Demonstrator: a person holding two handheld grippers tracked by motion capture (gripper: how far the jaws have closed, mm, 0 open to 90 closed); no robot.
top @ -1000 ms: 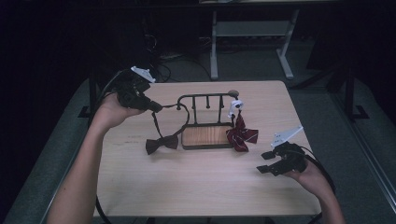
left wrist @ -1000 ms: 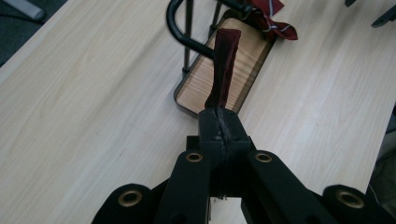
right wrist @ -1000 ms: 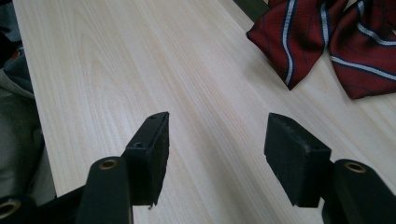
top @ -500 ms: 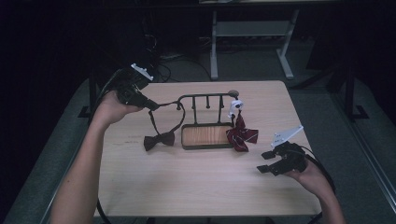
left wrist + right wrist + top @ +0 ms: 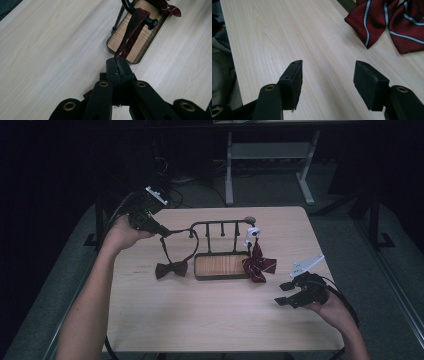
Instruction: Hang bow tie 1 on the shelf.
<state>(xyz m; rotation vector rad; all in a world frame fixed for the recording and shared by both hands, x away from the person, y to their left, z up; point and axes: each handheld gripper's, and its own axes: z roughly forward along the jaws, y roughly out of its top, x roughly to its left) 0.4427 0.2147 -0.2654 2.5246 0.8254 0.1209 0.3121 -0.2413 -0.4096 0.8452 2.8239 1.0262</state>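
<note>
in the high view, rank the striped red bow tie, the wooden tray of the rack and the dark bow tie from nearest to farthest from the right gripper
1. striped red bow tie, at the rack's right end, closest to the right gripper.
2. wooden tray, the rack's base at mid table, farther left.
3. dark bow tie, left of the tray, its strap over a peg and clamped in the left gripper.

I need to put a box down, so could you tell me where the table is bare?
The near half of the table is bare, between the rack and the front edge. It is crowded mid-table: bow tie, rack, striped bow tie.
</note>
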